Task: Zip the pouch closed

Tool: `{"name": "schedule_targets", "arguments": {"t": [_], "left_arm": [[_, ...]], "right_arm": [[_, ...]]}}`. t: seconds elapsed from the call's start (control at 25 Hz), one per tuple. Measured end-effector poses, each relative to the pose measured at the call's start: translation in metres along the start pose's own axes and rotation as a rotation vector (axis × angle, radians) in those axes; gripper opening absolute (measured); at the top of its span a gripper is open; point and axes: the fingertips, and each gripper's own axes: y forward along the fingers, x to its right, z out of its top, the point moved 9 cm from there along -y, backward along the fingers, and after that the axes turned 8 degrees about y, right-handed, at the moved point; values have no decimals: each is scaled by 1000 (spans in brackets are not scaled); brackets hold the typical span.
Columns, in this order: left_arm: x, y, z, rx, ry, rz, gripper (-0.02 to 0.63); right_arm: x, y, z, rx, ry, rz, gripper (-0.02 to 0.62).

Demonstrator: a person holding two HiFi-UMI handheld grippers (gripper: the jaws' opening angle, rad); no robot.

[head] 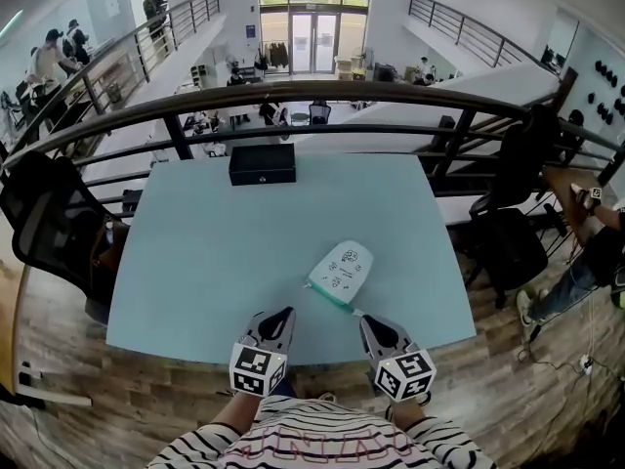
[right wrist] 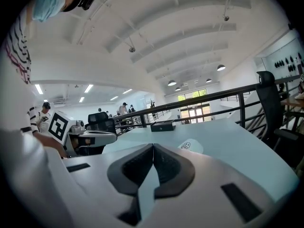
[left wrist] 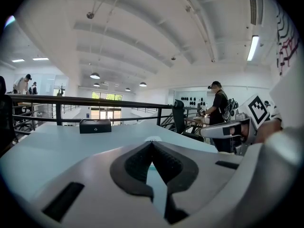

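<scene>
The pouch is white with small printed drawings and lies flat on the light blue table, its teal zipper edge facing me. In the right gripper view the pouch shows just beyond and to the right of the jaws. My left gripper hovers at the table's near edge, left of the pouch, shut and empty. My right gripper is close to the zipper's right end, shut with nothing between its pads. The jaws meet tip to tip in the left gripper view and in the right gripper view.
A black box stands at the table's far edge, also seen as the box and the box. A dark railing runs behind the table. Office chairs stand on both sides, and people are farther off.
</scene>
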Motion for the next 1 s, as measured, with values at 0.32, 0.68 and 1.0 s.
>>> {"name": "schedule_targets", "arguments": {"t": [0.32, 0.68, 1.0], "left_arm": [[15, -18, -4, 8, 3, 3, 25], [28, -28, -5, 15, 5, 5, 25], [37, -28, -8, 19, 4, -1, 25]], "right_arm": [[-7, -11, -7, -5, -31, 5, 26], [-11, -24, -10, -8, -50, 3, 26], [-9, -29, -16, -12, -52, -6, 26]]}}
